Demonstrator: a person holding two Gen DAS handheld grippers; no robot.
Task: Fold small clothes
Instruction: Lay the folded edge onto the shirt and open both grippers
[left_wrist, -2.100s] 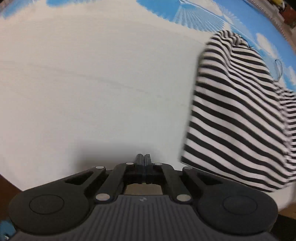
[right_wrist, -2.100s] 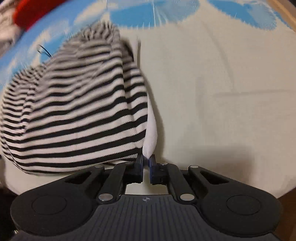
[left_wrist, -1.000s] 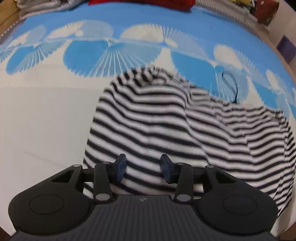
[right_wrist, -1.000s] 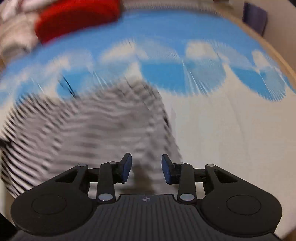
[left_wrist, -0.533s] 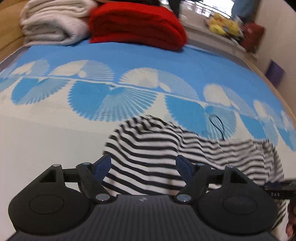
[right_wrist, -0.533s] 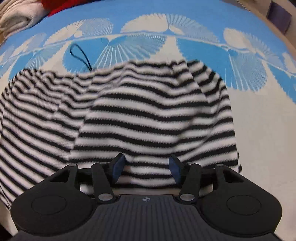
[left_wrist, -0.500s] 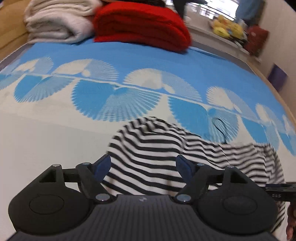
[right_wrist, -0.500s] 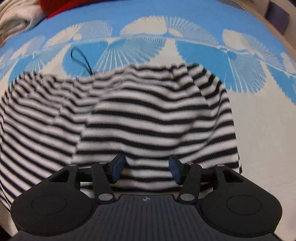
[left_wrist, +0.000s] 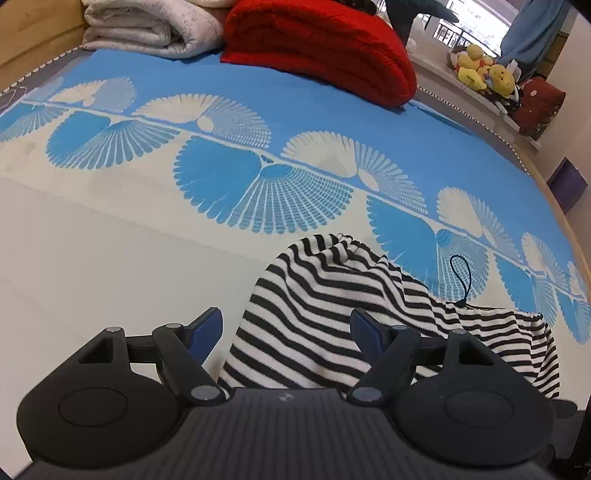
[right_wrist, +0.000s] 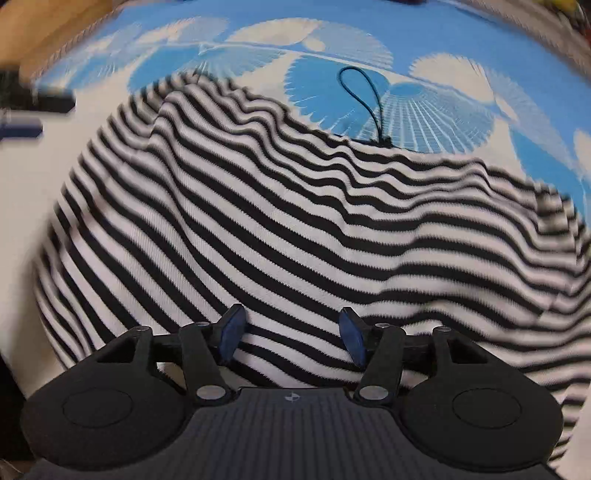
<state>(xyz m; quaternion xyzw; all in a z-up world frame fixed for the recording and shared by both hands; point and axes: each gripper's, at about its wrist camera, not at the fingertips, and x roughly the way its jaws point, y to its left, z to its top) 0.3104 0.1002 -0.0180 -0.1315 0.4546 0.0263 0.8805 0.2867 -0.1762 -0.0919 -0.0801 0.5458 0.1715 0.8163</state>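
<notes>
Facing red blanket (left_wrist: 317, 44), left view only

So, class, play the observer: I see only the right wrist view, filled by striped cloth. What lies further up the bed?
Observer: In the left wrist view, a folded red blanket lies at the far end of the blue and white patterned bedspread.
Operator: Anything beside it?
Observer: A folded off-white quilt lies to its left.
Operator: And the other tool?
Observer: The left gripper has open jaws, empty, above the near edge of the black-and-white striped knit garment.
Operator: Anything past the bed?
Observer: Yellow plush toys sit on a ledge at upper right.
</notes>
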